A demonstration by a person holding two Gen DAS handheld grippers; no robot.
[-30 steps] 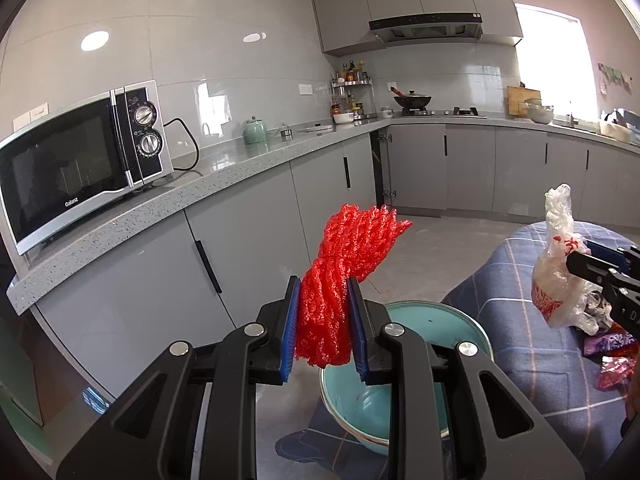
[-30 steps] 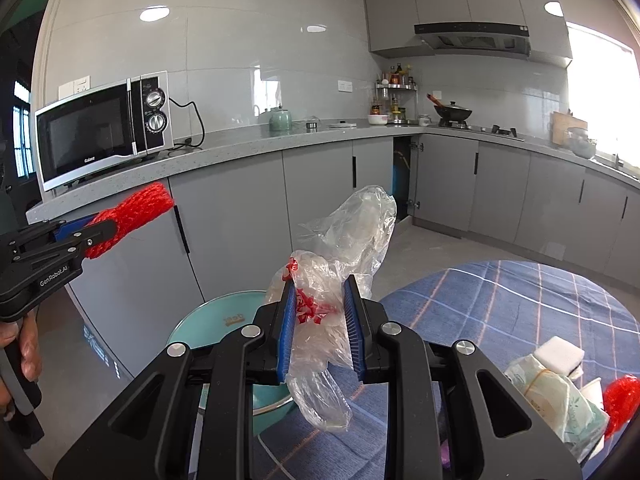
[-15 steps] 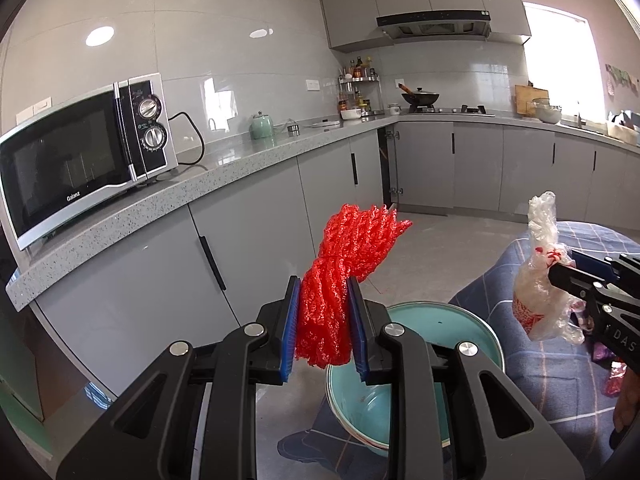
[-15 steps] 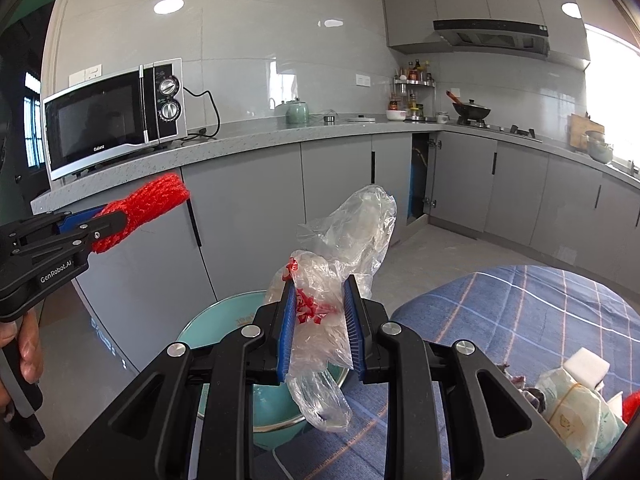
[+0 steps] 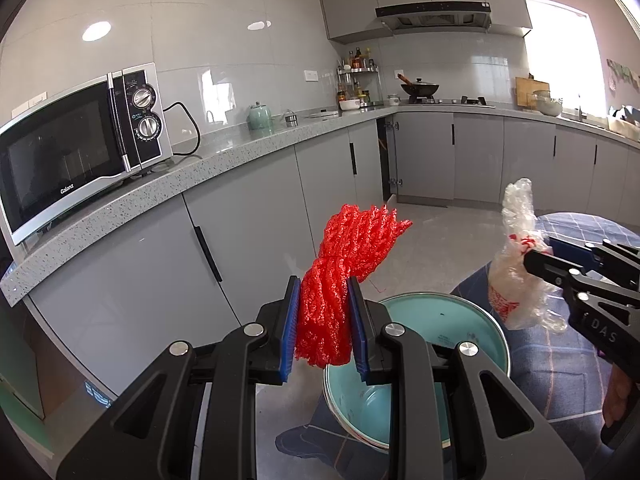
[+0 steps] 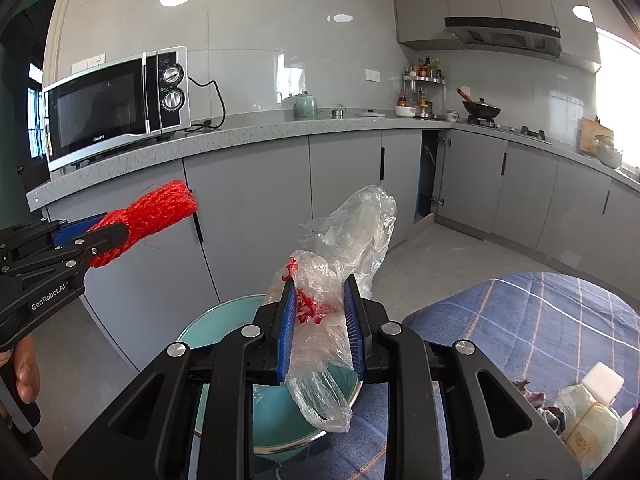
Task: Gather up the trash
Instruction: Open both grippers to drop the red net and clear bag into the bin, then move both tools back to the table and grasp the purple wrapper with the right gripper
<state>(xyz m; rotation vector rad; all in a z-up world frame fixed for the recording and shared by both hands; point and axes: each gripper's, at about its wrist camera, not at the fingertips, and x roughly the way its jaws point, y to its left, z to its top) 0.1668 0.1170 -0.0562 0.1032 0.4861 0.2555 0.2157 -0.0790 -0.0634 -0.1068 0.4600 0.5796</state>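
Trash fills both: left gripper [image 5: 323, 330] jaws pinch red mesh netting [image 5: 340, 280]; right gripper [image 6: 320, 330] jaws pinch a clear plastic bag [image 6: 340, 264].

Bin [image 5: 440, 312] at table [image 6: 560, 320] edge; microwave [image 5: 80, 144] on counter [image 5: 240, 152] behind

A home kitchen is shown. A grey speckled tabletop [image 5: 248, 152] is run along the walls above grey cabinets [image 5: 256, 236]. On it, a microwave [image 5: 76, 144] is set at the left end; farther right a wok [image 5: 420, 89] is seen on a stove, under an extractor hood [image 5: 434, 14].
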